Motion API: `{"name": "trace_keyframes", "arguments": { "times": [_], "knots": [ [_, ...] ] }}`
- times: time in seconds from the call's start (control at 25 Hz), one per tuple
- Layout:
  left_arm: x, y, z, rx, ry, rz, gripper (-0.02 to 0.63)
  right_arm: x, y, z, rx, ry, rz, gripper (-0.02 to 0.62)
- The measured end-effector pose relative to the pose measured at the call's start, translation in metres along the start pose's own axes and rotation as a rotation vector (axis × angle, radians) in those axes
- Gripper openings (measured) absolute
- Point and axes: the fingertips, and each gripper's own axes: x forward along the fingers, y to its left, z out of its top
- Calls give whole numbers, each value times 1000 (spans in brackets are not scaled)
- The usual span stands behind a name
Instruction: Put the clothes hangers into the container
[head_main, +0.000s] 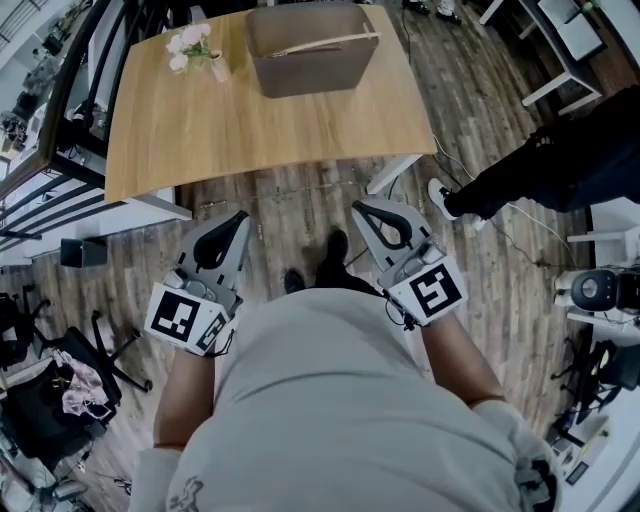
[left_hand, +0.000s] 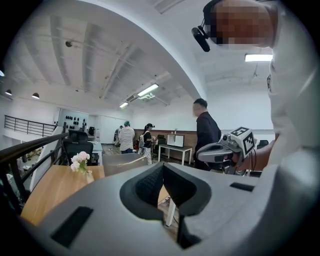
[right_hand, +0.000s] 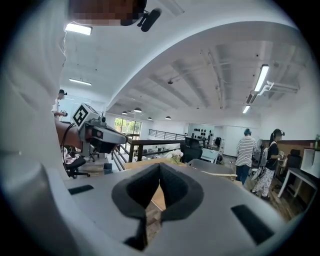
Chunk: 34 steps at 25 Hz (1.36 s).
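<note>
A grey-brown container (head_main: 312, 50) stands at the far side of the wooden table (head_main: 280, 135), with a pale wooden hanger (head_main: 330, 43) lying across its open top. The left gripper view shows the container (left_hand: 122, 162) beyond the jaws, and the right gripper view shows the container (right_hand: 212, 167) with the hanger (right_hand: 225, 174). My left gripper (head_main: 240, 216) and right gripper (head_main: 361, 206) hang side by side over the floor, short of the table's near edge, pointing at it. Both are shut with nothing between the pads; the jaw tips meet in the left gripper (left_hand: 162, 166) and in the right gripper (right_hand: 159, 165).
A small vase of pale flowers (head_main: 193, 48) stands on the table left of the container. A person's dark leg and white shoe (head_main: 442, 197) are on the floor at the right. A black chair with clothes (head_main: 60, 385) is at lower left. Several people stand in the background.
</note>
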Motion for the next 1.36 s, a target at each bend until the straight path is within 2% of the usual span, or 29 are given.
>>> {"name": "trace_keyframes", "arguments": {
  "times": [0.88,1.36],
  "knots": [
    [-1,-2,5,-2,-20,-26,6,-12,3,2,-32,41,-23,6],
    [-1,3,5,-7,-26,-24,6,-4,4,5,-11,24,-18,6]
  ]
}}
